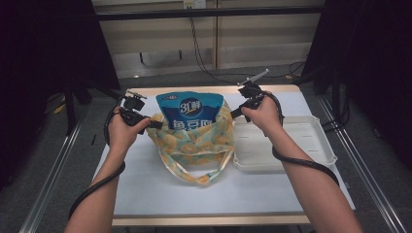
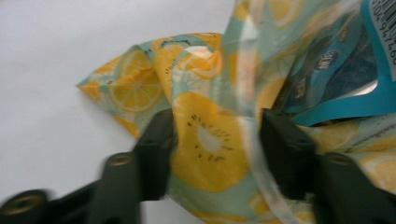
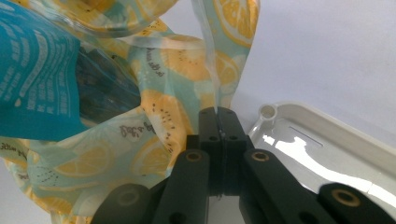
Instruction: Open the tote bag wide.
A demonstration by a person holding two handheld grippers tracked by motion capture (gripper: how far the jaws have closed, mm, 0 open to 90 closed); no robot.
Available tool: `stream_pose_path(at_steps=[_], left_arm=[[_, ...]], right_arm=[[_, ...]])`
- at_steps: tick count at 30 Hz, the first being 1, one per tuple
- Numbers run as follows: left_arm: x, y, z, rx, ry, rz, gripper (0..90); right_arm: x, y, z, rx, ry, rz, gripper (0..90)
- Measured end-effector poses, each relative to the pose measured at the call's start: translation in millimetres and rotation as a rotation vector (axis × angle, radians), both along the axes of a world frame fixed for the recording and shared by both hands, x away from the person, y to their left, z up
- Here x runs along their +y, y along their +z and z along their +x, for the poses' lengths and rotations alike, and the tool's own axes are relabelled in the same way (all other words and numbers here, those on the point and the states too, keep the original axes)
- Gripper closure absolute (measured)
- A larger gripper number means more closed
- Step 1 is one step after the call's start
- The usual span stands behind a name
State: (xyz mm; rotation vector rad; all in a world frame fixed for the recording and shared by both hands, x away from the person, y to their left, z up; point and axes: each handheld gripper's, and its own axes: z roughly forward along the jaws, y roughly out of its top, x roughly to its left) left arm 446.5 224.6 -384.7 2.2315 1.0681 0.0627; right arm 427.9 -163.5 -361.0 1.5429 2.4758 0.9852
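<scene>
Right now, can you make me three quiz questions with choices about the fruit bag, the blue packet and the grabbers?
1. Where is the blue packet?
A. standing in the fruit bag
B. lying in the white tray
C. on the floor

2. What colour is the fruit printed on the bag?
A. red
B. yellow
C. purple

3. What is the right gripper doing?
A. hanging wide open over the tray
B. pinching the bag's edge
C. holding the packet

Answers:
1 A, the packet's top sticks up out of the bag's mouth.
2 B, yellow slices cover the pale green cloth.
3 B, in the right gripper view the jaws are pressed together on the clear rim of the bag.
</scene>
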Motion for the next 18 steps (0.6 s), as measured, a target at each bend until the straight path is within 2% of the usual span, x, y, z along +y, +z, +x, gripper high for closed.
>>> stream_pose_path(at_steps=[2, 5, 10, 18], left_arm=[[2.5, -4.0, 1.4, 0.01, -0.001, -0.039, 72.1], [5.0, -9.1, 3.0, 0.023, 0.016, -0.052, 85.5], [8.7, -15.5, 5.4, 0.039, 0.019, -0.046, 89.5], [11.0, -24.3, 8.1, 0.058, 0.025, -0.035, 89.8]], right_arm=[[-0.3, -0.6, 0.2, 0.002, -0.008, -0.003, 90.0], [-0.8, -2.1, 1.5, 0.002, -0.009, -0.001, 90.0], [-1.3, -5.6, 6.5, 0.004, -0.012, -0.006, 90.0], [5.3, -16.9, 16.2, 0.019, -0.003, -0.016, 90.0]])
